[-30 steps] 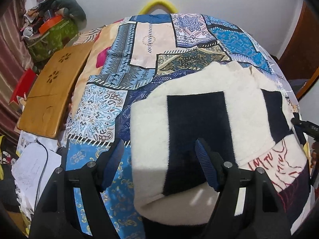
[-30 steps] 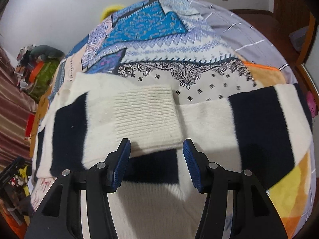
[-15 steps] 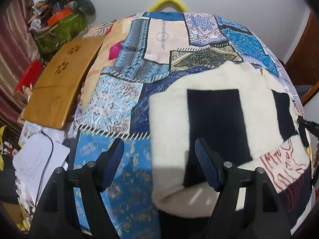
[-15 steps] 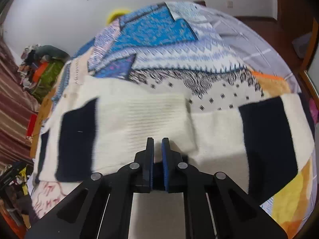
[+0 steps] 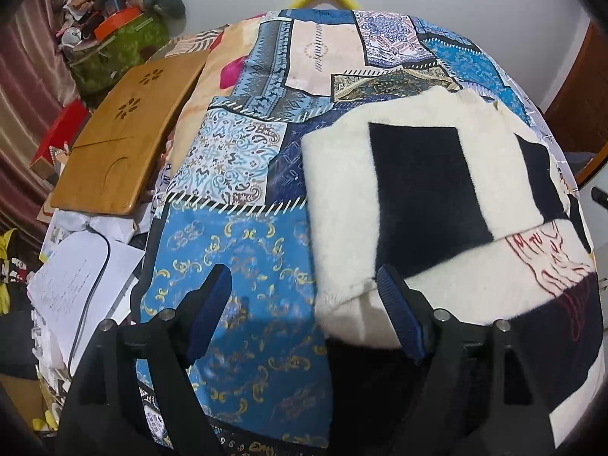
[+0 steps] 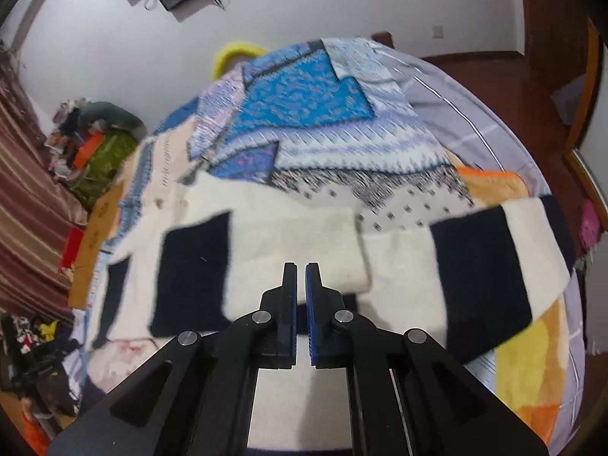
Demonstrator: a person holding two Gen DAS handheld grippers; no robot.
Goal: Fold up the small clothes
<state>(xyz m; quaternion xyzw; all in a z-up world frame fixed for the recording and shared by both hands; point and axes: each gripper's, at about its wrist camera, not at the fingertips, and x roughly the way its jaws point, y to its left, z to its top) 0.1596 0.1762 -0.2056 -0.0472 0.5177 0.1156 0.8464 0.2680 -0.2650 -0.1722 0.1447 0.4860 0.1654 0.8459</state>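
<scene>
Your left tool (image 5: 304, 300) hangs over the bed with its blue-padded fingers (image 5: 212, 304) spread wide, and they have just been opening a little further. Nothing is clamped between them. The left finger sits above the blue patchwork bedspread with gold scrollwork (image 5: 243, 258), while the right finger is at the near corner of the fluffy cream sweater with navy rectangular blocks (image 5: 418, 190); whether that pad touches the knit, you cannot tell from this view.

Your right tool (image 6: 301, 285) has its fingers pressed together, with only a thin slit between the blue pads. In the right wrist view the fingertips overlap the lower edge of the folded cream sleeve and its ribbed cuff (image 6: 304, 243), but whether any fabric is pinched in that slit cannot be told.

The sweater lies spread across the bedspread, with one sleeve folded in over the body and the other stretched out toward the right side of the bed. Red scribbled lettering (image 5: 547, 262) marks its front near your left tool.

Beside the bed on the left rests a wooden lap tray with flower cut-outs (image 5: 121, 140), with loose white papers (image 5: 76, 277) below it and a green patterned bag heaped with clutter (image 5: 117, 49) behind.
</scene>
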